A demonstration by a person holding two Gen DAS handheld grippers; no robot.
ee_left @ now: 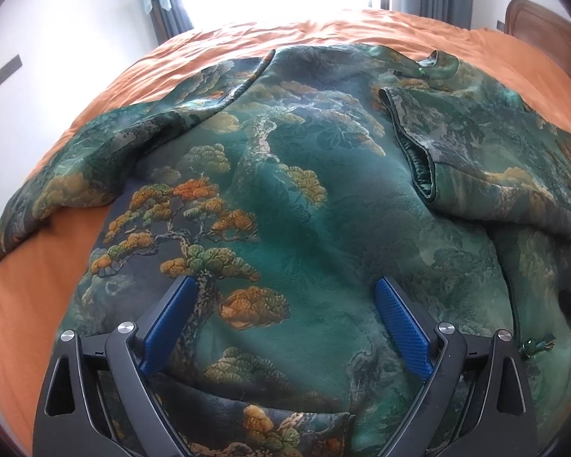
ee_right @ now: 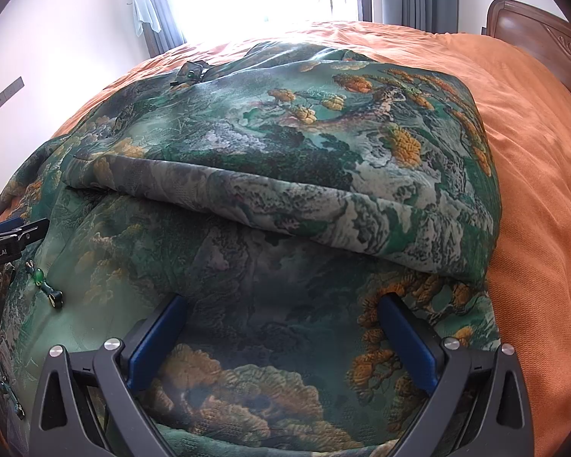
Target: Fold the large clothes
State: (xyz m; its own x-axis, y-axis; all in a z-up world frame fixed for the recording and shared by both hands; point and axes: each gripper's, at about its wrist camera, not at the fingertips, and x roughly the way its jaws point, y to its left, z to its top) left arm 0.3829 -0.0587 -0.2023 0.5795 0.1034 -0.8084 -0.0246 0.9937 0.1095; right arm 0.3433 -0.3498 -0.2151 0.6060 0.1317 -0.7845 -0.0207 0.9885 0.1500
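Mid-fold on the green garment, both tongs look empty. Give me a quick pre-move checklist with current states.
1. Left tongs open, nothing gripped: ok.
2. Right tongs open, nothing gripped: ok.
3. Garment lies on the orange bedspread, none hanging over the edge: cannot tell.
4. Right sleeve folded across the body: ok.
5. Left sleeve folded in: not ok; it spreads outward onto the bedspread.
6. Beaded clasp clear of both tongs: ok.

We note the garment (ee_left: 304,190) is woven brocade cloth, faintly sheened; bedspread (ee_left: 361,30) matt orange cloth; headboard (ee_right: 533,26) glossy carved wood, upper right.
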